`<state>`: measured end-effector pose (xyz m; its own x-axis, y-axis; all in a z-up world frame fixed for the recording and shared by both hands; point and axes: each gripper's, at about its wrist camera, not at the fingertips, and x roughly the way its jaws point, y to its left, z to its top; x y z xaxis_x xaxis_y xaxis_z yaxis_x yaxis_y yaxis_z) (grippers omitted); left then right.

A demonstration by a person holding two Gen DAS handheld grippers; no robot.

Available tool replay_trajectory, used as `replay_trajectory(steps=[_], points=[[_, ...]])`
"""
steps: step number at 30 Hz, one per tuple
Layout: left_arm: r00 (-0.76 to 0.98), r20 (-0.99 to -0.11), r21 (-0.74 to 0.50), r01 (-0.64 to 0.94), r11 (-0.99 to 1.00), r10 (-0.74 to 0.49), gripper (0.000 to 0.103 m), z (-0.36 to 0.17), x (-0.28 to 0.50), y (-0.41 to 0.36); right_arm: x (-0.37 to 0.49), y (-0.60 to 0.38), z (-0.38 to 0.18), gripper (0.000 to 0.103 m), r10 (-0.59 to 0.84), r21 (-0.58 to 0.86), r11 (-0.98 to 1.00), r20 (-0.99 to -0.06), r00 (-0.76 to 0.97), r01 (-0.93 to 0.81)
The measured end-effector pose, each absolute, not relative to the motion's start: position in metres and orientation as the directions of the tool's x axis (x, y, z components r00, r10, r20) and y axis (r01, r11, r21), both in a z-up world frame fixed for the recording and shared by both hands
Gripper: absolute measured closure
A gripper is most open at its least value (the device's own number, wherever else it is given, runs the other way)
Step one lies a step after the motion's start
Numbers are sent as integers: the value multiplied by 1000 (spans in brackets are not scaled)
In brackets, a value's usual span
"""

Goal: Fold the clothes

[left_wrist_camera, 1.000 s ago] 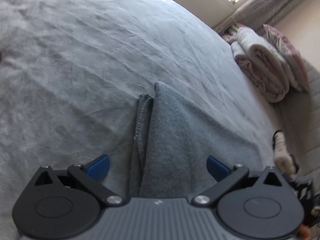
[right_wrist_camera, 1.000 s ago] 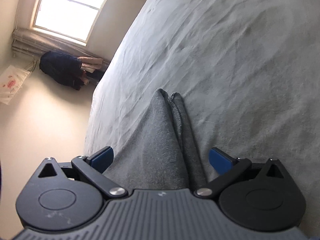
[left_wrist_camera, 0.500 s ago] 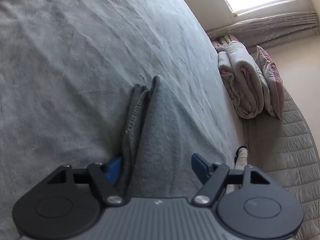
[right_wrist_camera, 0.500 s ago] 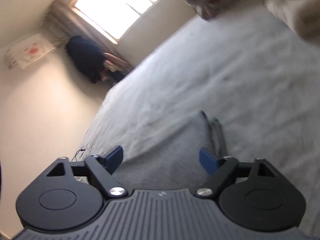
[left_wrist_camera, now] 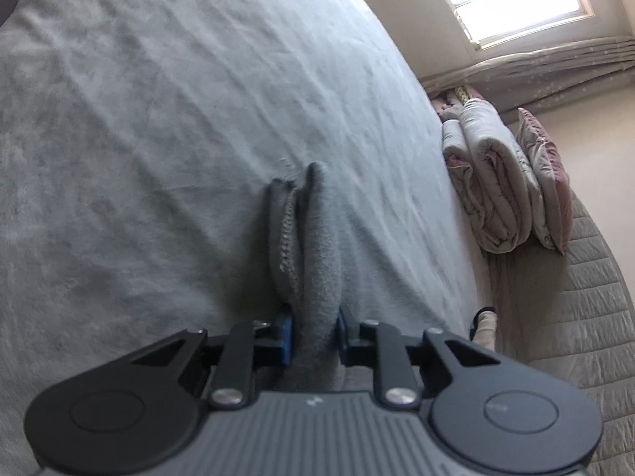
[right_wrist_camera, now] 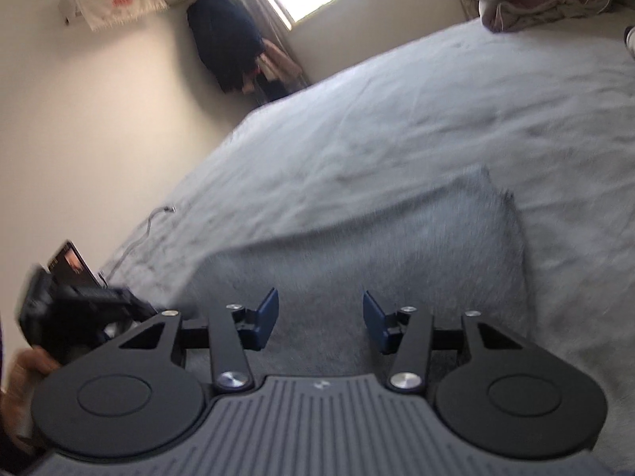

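My left gripper (left_wrist_camera: 313, 333) closes, blue pads squeezing the grey garment's (left_wrist_camera: 313, 246) bunched edge on the bed (left_wrist_camera: 158, 119); my right gripper (right_wrist_camera: 319, 319) narrows, pads apart above cloth.

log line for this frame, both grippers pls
left gripper: jaws closing, pinching grey garment | right gripper: jaws closing, apart over garment, no grip | surface: grey bed

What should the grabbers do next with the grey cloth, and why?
Probably close the right gripper fully before lifting. The left gripper is closing with its pads already pressing a bunched edge of the grey cloth. The right jaws are closing too but stand apart, with cloth between them not yet pinched.
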<state>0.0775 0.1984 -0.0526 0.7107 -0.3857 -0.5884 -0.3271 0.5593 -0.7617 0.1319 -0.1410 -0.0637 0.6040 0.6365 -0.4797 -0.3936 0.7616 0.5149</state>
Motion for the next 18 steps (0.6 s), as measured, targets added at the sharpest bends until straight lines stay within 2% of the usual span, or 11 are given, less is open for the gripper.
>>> replay_trajectory(steps=[3, 6, 8, 18], points=[[736, -556, -778, -299, 552, -386, 82, -38, 78, 191, 128, -133, -72, 57, 614, 466, 787, -528, 587, -404], [746, -547, -776, -281, 565, -380, 83, -26, 77, 181, 120, -128, -68, 57, 598, 401, 801, -541, 591, -445], [750, -544, -772, -272, 575, -376, 83, -19, 76, 174, 119, -132, -64, 56, 611, 421, 792, -534, 585, -443], [730, -551, -738, -201, 645, -403, 83, 22, 96, 124, 136, -188, -63, 52, 715, 764, 601, -384, 585, -234]])
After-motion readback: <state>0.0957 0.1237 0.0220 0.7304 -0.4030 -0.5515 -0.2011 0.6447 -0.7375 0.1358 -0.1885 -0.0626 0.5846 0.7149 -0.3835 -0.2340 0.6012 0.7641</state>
